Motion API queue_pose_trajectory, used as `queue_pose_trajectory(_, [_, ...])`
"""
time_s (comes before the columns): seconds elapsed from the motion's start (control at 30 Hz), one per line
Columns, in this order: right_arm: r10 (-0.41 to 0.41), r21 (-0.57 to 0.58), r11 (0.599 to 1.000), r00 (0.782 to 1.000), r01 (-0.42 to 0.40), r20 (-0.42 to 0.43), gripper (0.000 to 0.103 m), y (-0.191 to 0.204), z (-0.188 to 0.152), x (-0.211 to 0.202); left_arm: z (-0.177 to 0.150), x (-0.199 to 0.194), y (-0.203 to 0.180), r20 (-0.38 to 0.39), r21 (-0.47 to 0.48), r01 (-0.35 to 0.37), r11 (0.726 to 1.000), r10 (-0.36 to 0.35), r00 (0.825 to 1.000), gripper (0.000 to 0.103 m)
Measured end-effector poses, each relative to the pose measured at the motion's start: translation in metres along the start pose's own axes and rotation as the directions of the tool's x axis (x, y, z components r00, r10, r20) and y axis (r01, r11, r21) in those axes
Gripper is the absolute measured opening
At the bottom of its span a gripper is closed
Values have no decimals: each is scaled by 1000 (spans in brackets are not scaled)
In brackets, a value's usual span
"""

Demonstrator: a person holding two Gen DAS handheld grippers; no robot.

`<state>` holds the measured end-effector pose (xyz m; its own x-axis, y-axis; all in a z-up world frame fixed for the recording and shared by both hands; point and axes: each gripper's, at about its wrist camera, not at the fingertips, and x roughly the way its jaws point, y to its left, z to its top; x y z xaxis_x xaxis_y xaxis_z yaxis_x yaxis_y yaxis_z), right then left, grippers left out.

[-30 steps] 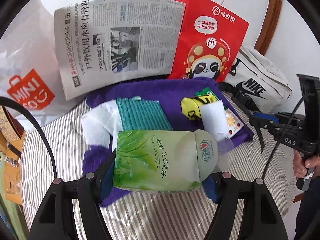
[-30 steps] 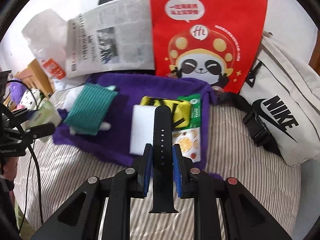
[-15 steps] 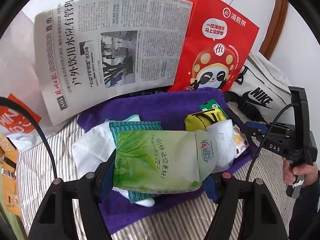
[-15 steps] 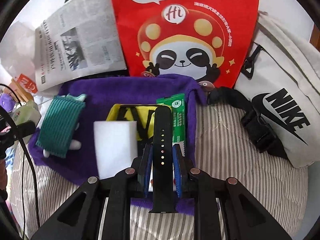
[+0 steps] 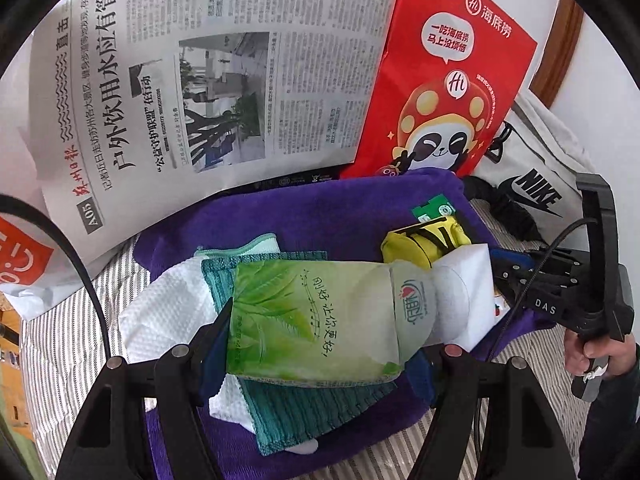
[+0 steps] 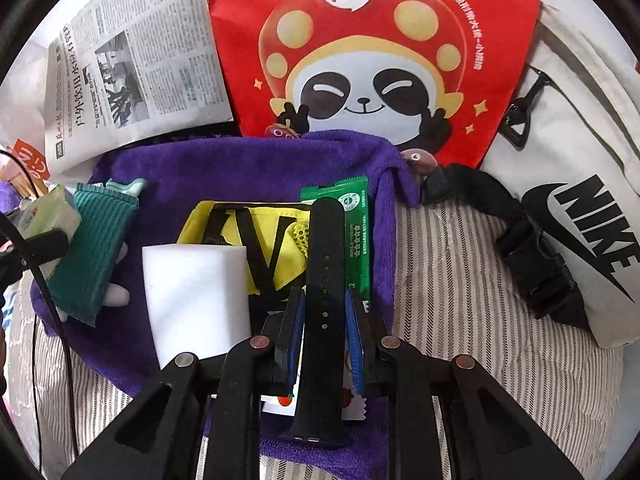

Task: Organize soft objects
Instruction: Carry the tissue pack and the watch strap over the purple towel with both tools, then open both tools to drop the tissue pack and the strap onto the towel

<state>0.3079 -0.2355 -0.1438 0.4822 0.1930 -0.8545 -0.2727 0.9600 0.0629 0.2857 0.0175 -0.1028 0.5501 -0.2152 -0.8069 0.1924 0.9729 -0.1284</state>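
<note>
Purple terry towel (image 6: 248,168) already carries a teal ribbed cloth (image 6: 94,248), white foam block (image 6: 196,296), yellow pouch (image 6: 288,240) and green sachet (image 6: 358,232). Left gripper (image 5: 320,338) clamps a green tissue pack (image 5: 312,320) above it; right gripper (image 6: 323,330) pinches a black perforated strap (image 6: 325,280). Both unplaced.

- Bright, even daylight in both views; shadows soft and faint.
- Strong fisheye curving, with black vignette corners.
- Focus sharp; the glossy red paper bag (image 6: 376,56) shows mild sheen.
</note>
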Motion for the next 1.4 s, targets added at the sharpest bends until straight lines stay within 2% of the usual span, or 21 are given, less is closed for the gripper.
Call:
queue_pose_trajectory(0.37, [27,-4,1000,1000,-27,1,25,-2,-2,11,21,18,-15,-9,28,-2,1000,3,1000,71])
queue_pose_trajectory(0.53, [53,13,998,999,-54,11,46,-4,-1,9,31,35,-21,-19,63,-29,998,30,999,71])
queue_pose_trajectory(0.67, [65,16,998,998,-65,23,49,-4,-1,4,33,52,-23,-41,69,-45,997,48,998,71])
queue_pose_trajectory(0.8, [65,17,998,997,-66,47,56,-3,-1,-6,32,60,-23,-50,82,-64,995,68,996,71])
queue_pose_trajectory(1.03, [72,48,996,994,-76,81,56,-4,4,-21,32,67,-25,-61,94,-79,992,85,994,72])
queue_pose_trajectory(1.4, [93,39,995,993,-97,74,56,4,2,-31,28,77,-30,-88,113,-97,989,107,990,73])
